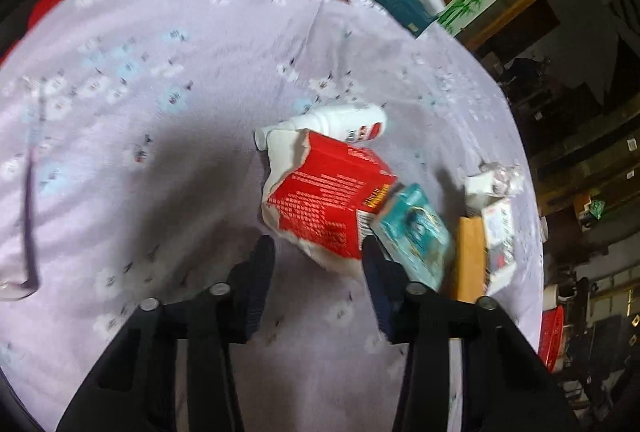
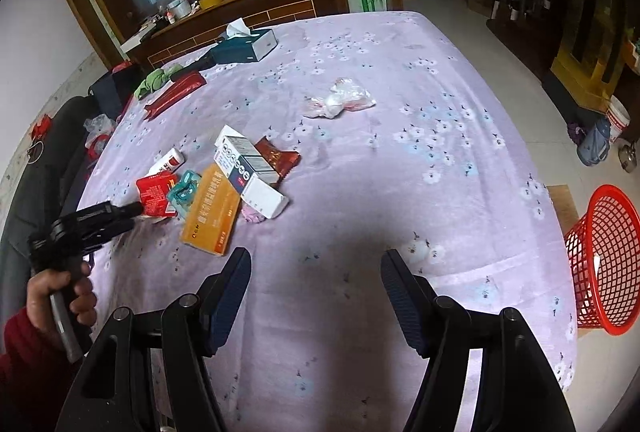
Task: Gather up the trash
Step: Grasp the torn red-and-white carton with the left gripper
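1. While the left gripper (image 1: 318, 256) hovers low over the lilac floral-cloth counter (image 1: 160, 111), its jaws are spread and hold nothing; the red-and-white crumpled packet (image 1: 324, 199) lies just ahead of them, between the tips.
2. Seen from the right wrist, a hand (image 2: 60, 292) with a dark red sleeve grips the left gripper (image 2: 134, 216), its tips at the red packet (image 2: 156, 191).
3. Right gripper (image 2: 316, 268): jaws spread wide, empty, above bare cloth (image 2: 360, 191), apart from the litter.
4. Trash cluster, left part of counter: white plastic bottle with red label (image 1: 348, 123) behind the packet; teal foil blister pack (image 1: 416, 232) touching the packet's right side; orange flat carton (image 2: 212, 211); white-and-blue long carton (image 2: 248, 167) lying across it; brown foil wrapper (image 2: 278, 157) beside that.
5. Clear crumpled plastic bag (image 2: 340, 99) lies alone, well apart, toward the counter's middle.
6. Red plastic mesh basket (image 2: 604, 260) stands on the floor off the counter's right edge.
7. Far edge: teal tissue box (image 2: 246, 43), flat dark red pouch (image 2: 176, 95), green cloth (image 2: 154, 81).
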Tool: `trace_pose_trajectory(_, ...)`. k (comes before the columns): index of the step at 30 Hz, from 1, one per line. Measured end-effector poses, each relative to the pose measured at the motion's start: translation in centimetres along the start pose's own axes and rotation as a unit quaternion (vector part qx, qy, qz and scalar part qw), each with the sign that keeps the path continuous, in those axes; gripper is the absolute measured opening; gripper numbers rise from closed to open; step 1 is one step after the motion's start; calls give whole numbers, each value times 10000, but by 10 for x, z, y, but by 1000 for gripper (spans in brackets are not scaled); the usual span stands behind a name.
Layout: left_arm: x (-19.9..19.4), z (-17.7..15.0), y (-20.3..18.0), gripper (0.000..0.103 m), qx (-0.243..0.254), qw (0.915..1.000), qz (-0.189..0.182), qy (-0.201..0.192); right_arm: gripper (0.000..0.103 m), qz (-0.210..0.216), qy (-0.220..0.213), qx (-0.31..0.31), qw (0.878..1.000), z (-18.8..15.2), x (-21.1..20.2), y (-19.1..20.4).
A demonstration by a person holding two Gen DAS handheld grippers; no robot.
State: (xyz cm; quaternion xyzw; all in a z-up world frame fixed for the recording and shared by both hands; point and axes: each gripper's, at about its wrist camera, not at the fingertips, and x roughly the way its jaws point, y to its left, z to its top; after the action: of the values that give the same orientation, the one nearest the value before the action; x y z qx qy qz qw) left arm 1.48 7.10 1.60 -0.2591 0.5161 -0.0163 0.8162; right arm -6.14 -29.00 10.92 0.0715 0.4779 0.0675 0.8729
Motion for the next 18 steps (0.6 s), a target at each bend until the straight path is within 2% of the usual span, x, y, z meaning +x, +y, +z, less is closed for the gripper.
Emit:
trace_pose_trajectory(3,10,8,-1,35,19,9999,-97,19,71,53,8,-1,10000,3,3,6)
trace_pose_trajectory(6,18,13,-9,20,191,9996,-167,124,71,108,-11,-105,9999,9,8,17)
trace_pose_trajectory(11,15,9,-27,7,859,9960,-229,27,71,237,16,-215,9995,24,31,34)
trace_pose_trajectory(18,-20,-7,-36,4,1644,9862,-49,-208,64,123,167,-572,9981,52,85,58)
